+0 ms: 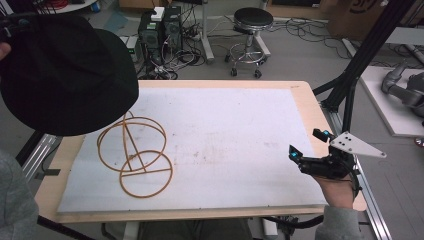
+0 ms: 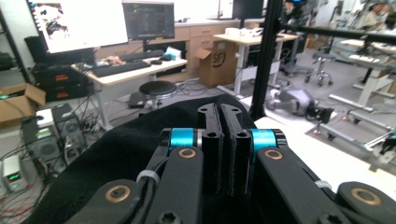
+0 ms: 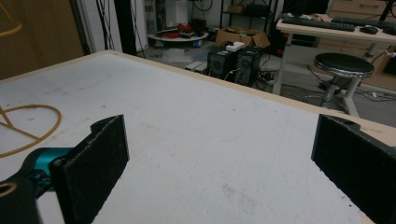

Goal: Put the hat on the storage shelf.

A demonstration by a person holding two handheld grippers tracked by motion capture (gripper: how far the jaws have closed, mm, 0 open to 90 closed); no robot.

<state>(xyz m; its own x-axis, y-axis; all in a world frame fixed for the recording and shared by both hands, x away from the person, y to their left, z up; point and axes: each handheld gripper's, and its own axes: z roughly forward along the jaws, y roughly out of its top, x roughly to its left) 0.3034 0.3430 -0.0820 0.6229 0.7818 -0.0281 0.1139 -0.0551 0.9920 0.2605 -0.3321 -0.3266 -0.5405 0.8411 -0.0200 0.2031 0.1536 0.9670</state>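
The two black jaws of the right gripper point(image 3: 219, 163) are held wide apart, with nothing between them. Under them the white desk point(image 3: 196, 126) is seen. A yellow wire ring point(image 3: 32, 128) lies at the left. A round black stool point(image 3: 343, 65) stands behind the desk.

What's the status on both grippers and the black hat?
Left gripper shut on black hat, held up above the table's left corner. Right gripper open, empty, at the right edge. Wire frame stand on table, nothing in the way.
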